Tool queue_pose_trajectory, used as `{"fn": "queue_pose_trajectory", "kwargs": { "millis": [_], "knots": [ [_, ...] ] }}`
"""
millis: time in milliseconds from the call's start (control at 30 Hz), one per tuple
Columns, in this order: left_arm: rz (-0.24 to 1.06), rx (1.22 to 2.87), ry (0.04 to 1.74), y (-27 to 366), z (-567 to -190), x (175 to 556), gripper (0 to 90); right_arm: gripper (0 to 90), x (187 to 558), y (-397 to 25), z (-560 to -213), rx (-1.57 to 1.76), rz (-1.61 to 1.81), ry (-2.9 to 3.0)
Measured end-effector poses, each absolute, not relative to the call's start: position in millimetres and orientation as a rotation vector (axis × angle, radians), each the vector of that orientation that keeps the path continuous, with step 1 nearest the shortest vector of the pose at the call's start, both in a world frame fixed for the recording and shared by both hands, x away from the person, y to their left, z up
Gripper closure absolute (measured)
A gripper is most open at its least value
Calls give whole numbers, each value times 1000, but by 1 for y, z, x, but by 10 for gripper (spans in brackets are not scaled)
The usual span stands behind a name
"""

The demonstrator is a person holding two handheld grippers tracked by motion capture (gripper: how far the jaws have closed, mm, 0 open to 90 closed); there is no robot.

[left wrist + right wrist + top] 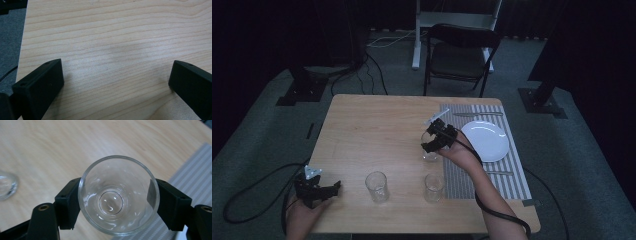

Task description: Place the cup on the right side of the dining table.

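Closest, a clear round drinking glass (118, 195) sits clamped between the right gripper (117, 202)'s black fingers beside the striped grey placemat (512, 170), seemingly mid-placement; two matching glasses (377, 186) wait on the wooden surface (372, 130), left gripper (116, 82) spread empty.

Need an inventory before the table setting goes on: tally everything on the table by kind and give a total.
Glasses: 3 (one in the right gripper, two free)
Plate: 1
Striped placemat: 1
Cutlery pieces: 2 (; kind too dim to tell)
Total: 7
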State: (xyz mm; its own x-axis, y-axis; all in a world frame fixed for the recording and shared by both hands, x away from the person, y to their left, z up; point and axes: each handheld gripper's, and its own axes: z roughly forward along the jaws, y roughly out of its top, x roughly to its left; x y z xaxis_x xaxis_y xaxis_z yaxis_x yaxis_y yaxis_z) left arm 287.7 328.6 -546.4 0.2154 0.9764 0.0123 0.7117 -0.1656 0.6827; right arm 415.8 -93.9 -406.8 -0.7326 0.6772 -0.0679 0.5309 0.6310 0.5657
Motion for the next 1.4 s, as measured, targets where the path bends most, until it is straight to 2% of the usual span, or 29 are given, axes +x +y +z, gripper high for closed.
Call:
{"fn": "queue_pose_trajectory", "kwargs": {
  "millis": [467, 700, 1000, 1400],
  "knots": [
    [627, 1945, 1556, 329, -546, 288, 2, 281, 468, -129, -393, 1151, 718, 2421],
    [627, 1945, 1556, 329, -546, 288, 2, 281, 499, -149, -402, 1268, 681, 2358],
    [627, 1946, 1556, 329, -546, 288, 2, 281, 530, -151, -411, 1351, 662, 2317],
    [627, 1945, 1556, 328, -546, 288, 2, 280, 552, -155, -428, 1454, 620, 2283]
  ]
}}
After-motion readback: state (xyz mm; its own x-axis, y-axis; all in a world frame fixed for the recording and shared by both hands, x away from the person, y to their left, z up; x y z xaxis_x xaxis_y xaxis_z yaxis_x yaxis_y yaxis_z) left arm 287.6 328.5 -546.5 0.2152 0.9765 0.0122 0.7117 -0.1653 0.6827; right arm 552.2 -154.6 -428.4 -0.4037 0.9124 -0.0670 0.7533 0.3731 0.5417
